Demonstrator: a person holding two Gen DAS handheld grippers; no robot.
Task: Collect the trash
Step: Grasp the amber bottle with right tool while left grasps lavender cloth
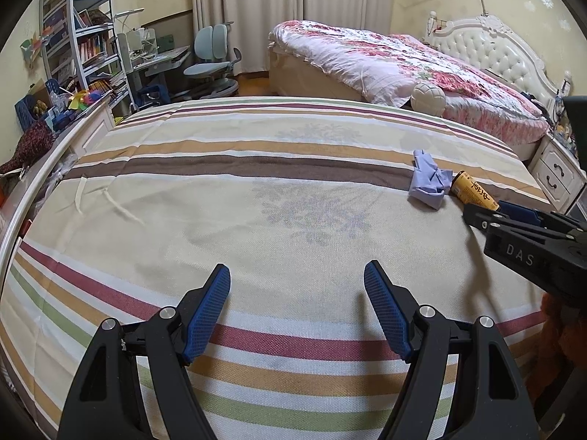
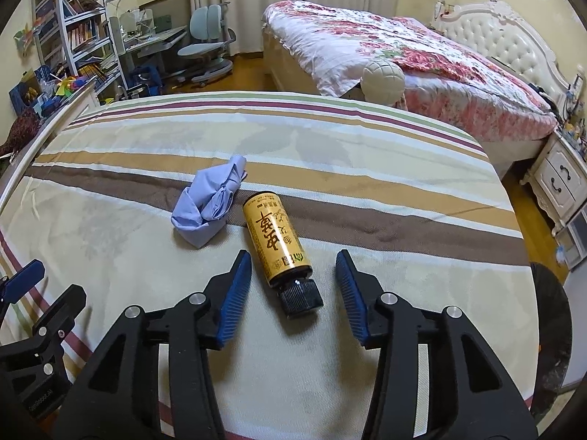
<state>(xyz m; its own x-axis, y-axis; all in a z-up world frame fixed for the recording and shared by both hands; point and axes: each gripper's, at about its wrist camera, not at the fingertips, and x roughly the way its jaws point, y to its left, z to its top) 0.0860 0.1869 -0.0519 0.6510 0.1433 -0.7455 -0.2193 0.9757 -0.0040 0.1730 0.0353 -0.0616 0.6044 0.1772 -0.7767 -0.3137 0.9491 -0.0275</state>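
A yellow bottle (image 2: 276, 242) with a black cap lies on its side on the striped bedspread (image 2: 385, 190), cap end toward me. My right gripper (image 2: 293, 260) is open, and the bottle's cap end lies between its two blue fingers without touching them. A crumpled light-blue wrapper (image 2: 207, 207) lies just left of the bottle. In the left wrist view the wrapper (image 1: 429, 181) and bottle (image 1: 473, 190) lie far right, with the right gripper (image 1: 488, 216) behind the bottle. My left gripper (image 1: 297, 275) is open and empty over bare bedspread (image 1: 238, 201).
A second bed with a floral quilt (image 2: 385, 44) stands beyond, a white ball (image 2: 383, 77) at its near side. A white nightstand (image 2: 561, 179) is at the right. A desk, chair (image 2: 205, 36) and bookshelf (image 2: 73, 25) stand at the far left. A dark round bin (image 2: 550, 330) sits at the right edge.
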